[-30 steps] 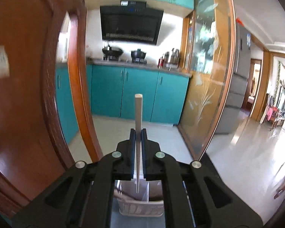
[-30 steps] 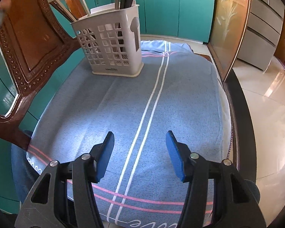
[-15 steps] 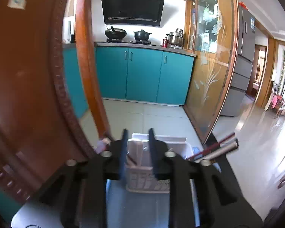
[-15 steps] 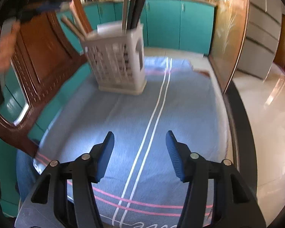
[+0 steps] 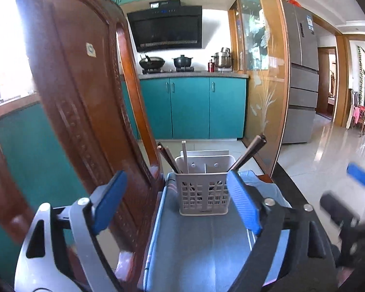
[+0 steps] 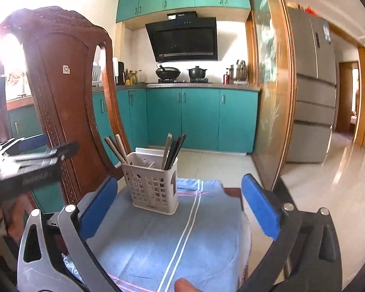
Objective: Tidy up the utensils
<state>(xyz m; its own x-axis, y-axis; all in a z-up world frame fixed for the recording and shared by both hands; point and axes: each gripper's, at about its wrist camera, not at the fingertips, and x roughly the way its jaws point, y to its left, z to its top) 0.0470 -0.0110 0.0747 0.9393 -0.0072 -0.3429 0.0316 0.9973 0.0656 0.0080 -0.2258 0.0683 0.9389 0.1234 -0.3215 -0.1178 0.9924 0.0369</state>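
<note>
Grey plastic caddy [image 5: 203, 189] stands on the blue cloth [image 6: 182, 243], chopsticks [image 6: 116, 149] upright inside. Your left gripper [image 5: 176, 203] and right gripper [image 6: 180, 210] are both opening, empty. Sorting looks complete; check the cloth for strays.

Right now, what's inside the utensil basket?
The utensil basket holds brown chopsticks leaning left in one compartment and dark chopsticks leaning right in the other. A pale chopstick stands among the left group. Their lower ends are mostly hidden behind the lattice walls.
</note>
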